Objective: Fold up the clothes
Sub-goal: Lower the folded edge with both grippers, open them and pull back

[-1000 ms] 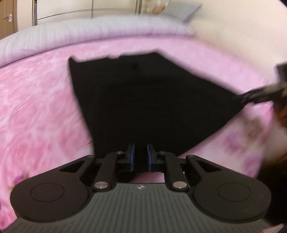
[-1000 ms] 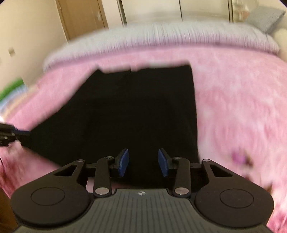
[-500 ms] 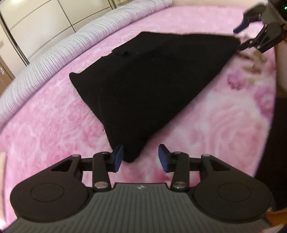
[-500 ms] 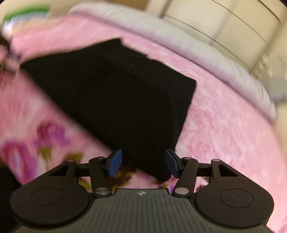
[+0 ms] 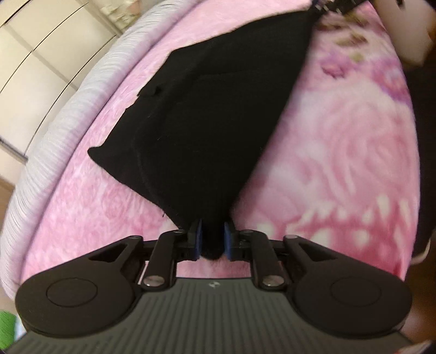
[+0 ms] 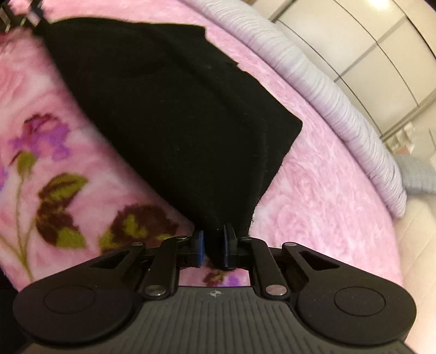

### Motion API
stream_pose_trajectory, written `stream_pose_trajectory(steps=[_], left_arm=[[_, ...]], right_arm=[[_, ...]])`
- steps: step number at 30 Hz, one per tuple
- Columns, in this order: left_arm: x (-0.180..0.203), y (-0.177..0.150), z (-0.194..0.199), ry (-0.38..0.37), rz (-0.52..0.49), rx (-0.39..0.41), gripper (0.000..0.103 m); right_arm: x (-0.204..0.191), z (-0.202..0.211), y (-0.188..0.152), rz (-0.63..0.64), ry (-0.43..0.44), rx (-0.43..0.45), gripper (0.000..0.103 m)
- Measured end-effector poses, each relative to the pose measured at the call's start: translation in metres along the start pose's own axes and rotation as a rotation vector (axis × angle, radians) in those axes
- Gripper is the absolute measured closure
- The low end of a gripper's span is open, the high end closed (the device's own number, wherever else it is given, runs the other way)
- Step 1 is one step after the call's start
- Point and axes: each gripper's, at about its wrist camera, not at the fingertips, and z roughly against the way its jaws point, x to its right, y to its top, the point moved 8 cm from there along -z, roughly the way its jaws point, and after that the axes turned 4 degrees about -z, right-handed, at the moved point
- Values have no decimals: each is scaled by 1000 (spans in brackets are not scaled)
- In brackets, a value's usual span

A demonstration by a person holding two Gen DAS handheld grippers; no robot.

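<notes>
Garment: a folded black knit garment (image 5: 207,130) lies flat on the fluffy pink blanket with a rose pattern (image 5: 340,152) — spread between both grippers.
Left gripper (image 5: 212,239): jaws closing, blue pads (image 5: 198,239) pinching the garment's near corner (cloth bunched between them).
Right gripper (image 6: 212,249): pressed together on its own near corner of the garment (image 6: 169,114), cloth caught between the pads.
Far corners: in the left view the right gripper (image 5: 327,4) shows at the top edge, at the garment's far tip; in the right view the left gripper (image 6: 19,17) sits at the top-left tip.
Backdrop: a ribbed lilac quilt (image 6: 340,103) beyond the blanket — pale wardrobe doors (image 6: 381,35) behind.
</notes>
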Motion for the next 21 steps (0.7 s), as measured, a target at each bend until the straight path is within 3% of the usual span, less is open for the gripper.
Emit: stream_pose_trajectory(steps=[2,4,6,9,12,15,19,21], left_arm=[[-3,-8,7,-2,16,-39,85],[-12,-18,17,-1,85,-73,85],[-28,-19,32,-20,308,-5,85],[-49,-10,41,-57,655,130,85],[-53,0,22,-84,844,171,85],[-42,2,-5,-79,891,89,85],[-44,1,2,-35,976,31,83],[-43,0,17,7,1043,-20,75]], right_arm=[[1,6,-1,5,-1,-25,86],[15,17,2,-124,44,-36,79],[32,33,5,-294,96,-24,69],[54,44,15,-566,193,68,57],[61,25,21,-767,237,88,57],[55,-3,10,-896,223,30,58],[45,-1,0,-886,182,-23,62],[48,9,1,-909,141,-59,54]])
